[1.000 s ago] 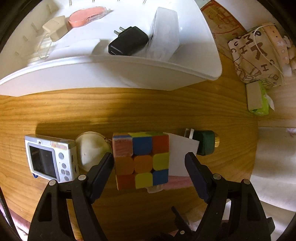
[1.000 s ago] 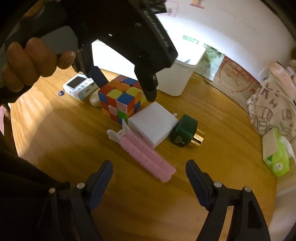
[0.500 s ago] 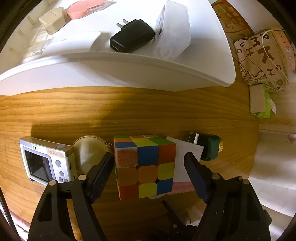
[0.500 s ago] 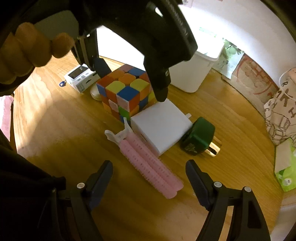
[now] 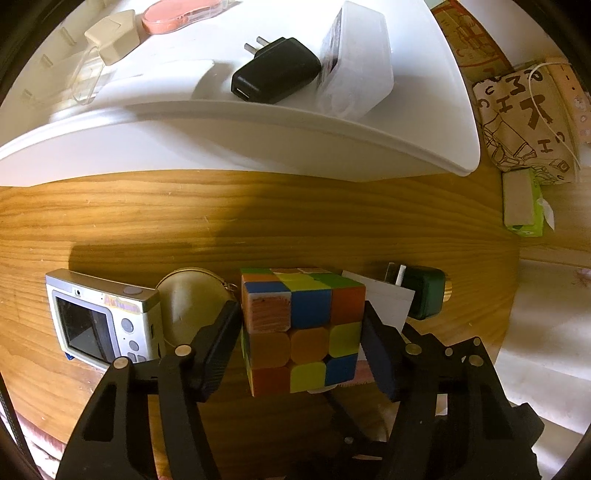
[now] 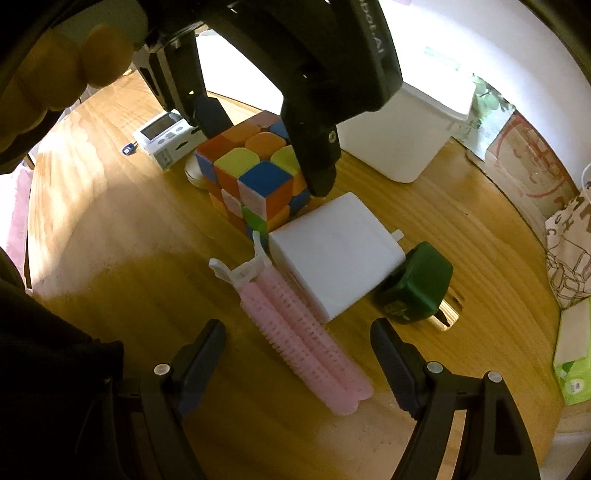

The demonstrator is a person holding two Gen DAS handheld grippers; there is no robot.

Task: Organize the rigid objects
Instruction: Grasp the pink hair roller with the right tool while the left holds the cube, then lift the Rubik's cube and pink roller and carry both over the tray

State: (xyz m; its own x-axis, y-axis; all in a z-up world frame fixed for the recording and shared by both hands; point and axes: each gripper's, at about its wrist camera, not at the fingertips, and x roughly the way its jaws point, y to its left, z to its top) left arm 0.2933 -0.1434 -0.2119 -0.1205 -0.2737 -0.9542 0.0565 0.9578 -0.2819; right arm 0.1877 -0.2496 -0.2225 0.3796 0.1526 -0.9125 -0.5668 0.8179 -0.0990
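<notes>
A multicoloured puzzle cube [image 5: 303, 328] stands on the wooden table [image 5: 258, 221]. My left gripper [image 5: 301, 321] points down over it, jaws closing, and both pads meet the cube's left and right sides. The right wrist view shows the same grip from the side, left gripper [image 6: 266, 147] straddling the cube [image 6: 251, 173]. My right gripper [image 6: 295, 347] hangs open above a pink hair roller [image 6: 306, 339], touching nothing. Beside the roller lie a white charger block [image 6: 332, 254] and a green plug adapter [image 6: 417, 284]. A silver camera [image 5: 99, 325] and a round cream disc [image 5: 188, 302] sit left of the cube.
A white bin [image 5: 258, 147] behind the cube holds a black charger [image 5: 275, 75], a cream plug [image 5: 110, 37], a pink case [image 5: 177, 14] and a translucent box [image 5: 354, 62]. A patterned bag [image 5: 524, 125] and a green tissue pack [image 5: 522, 203] lie by the table's right edge.
The left jaws have narrowed from wide of the cube until they touch its sides. The right gripper has come closer to the roller and charger.
</notes>
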